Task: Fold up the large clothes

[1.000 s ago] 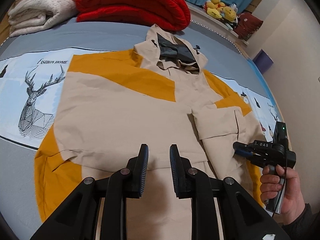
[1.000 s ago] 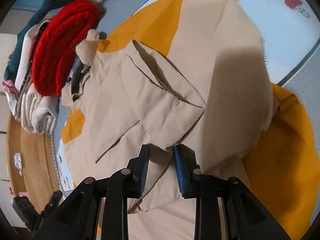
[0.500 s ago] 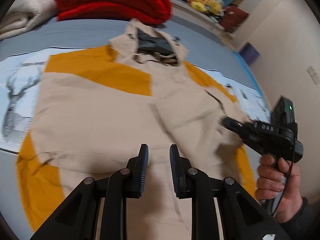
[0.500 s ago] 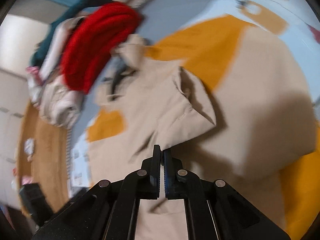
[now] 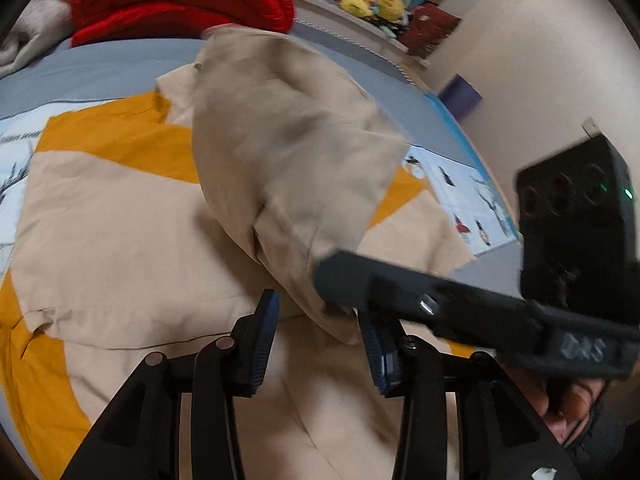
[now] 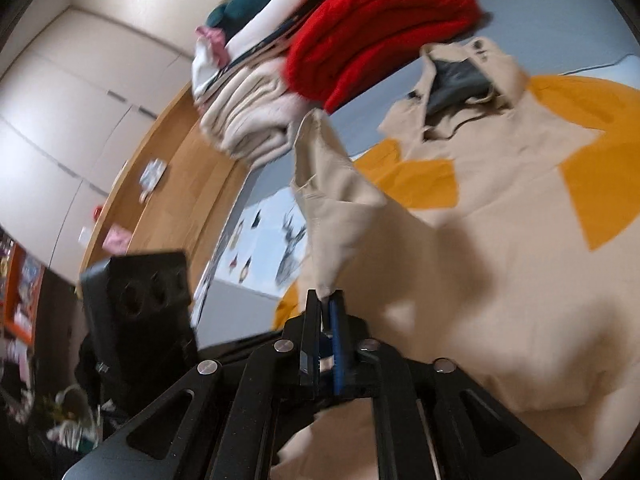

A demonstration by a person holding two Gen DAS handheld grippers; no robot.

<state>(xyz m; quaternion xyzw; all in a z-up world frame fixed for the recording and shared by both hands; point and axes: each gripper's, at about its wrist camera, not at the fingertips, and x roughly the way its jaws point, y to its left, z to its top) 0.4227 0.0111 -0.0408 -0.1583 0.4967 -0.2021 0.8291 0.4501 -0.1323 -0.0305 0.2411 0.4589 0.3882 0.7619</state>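
Right wrist: right gripper [image 6: 326, 300] pinching jacket [image 6: 500, 240].

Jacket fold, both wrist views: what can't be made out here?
- Collar of the jacket: left wrist view, hidden by the lifted sleeve.
- Hem: both views, cut off behind the tool arms.
- Sleeve cuff: right wrist view, pinched inside the right tool.
- Bedsheet print: blurred.
- Left tool: open, empty.

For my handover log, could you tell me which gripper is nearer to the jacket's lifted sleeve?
Right. The right gripper is shut on the sleeve, holding it above the jacket. The left gripper is open just below the hanging fabric, not gripping.
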